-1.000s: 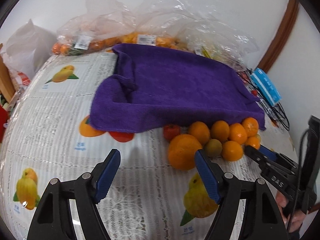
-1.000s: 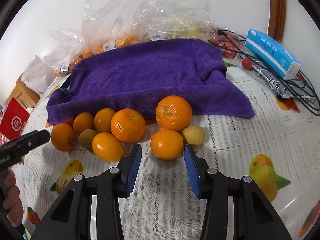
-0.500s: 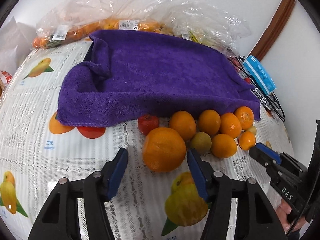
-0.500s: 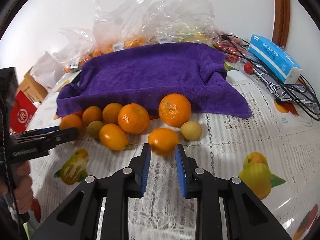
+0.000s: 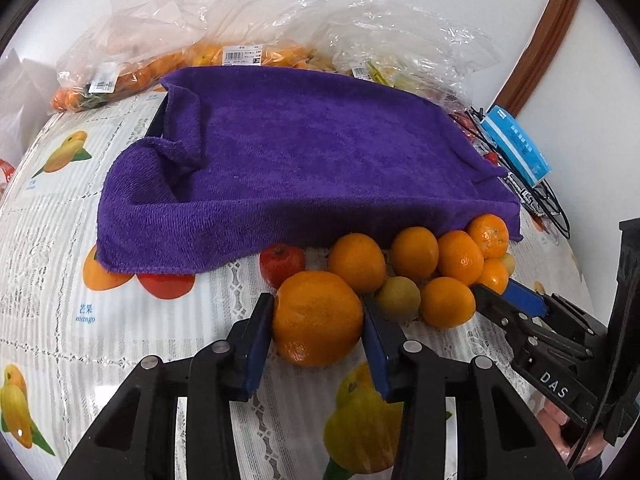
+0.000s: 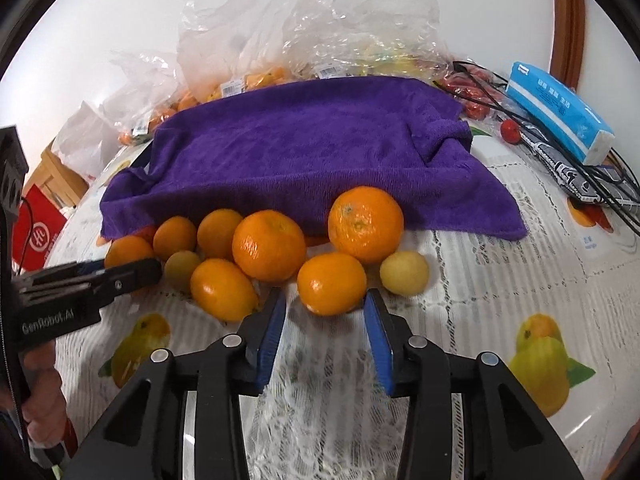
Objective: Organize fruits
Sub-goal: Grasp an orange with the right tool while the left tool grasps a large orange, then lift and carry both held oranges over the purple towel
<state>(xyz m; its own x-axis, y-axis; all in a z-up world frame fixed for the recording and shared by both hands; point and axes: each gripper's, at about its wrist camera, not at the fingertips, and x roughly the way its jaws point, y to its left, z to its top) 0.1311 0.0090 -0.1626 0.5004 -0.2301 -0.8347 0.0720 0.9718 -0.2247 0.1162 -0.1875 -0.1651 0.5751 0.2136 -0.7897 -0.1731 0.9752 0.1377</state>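
Fruit is lying clustered on a fruit-printed lace tablecloth [image 5: 48, 264] along the near edge of a purple towel [image 5: 304, 168].

The left gripper [image 5: 318, 318] is sitting with its blue pads pressed against both sides of a large orange [image 5: 318, 316] that is resting on the cloth at the left end of the cluster, beside a red fruit [image 5: 282, 264]. The right gripper [image 6: 325, 314] is holding its fingers apart, flanking the near side of a small orange [image 6: 331, 282] without touching it; a yellowish fruit [image 6: 404, 272] is lying just to its right. Behind the towel, clear plastic bags [image 6: 304, 36] of produce are leaning against a white wall [image 5: 72, 4], with a wooden frame [image 5: 540, 36] at the right. A blue tissue pack [image 6: 556, 112] and black cables [image 6: 592, 184] are sitting at the table's right edge.
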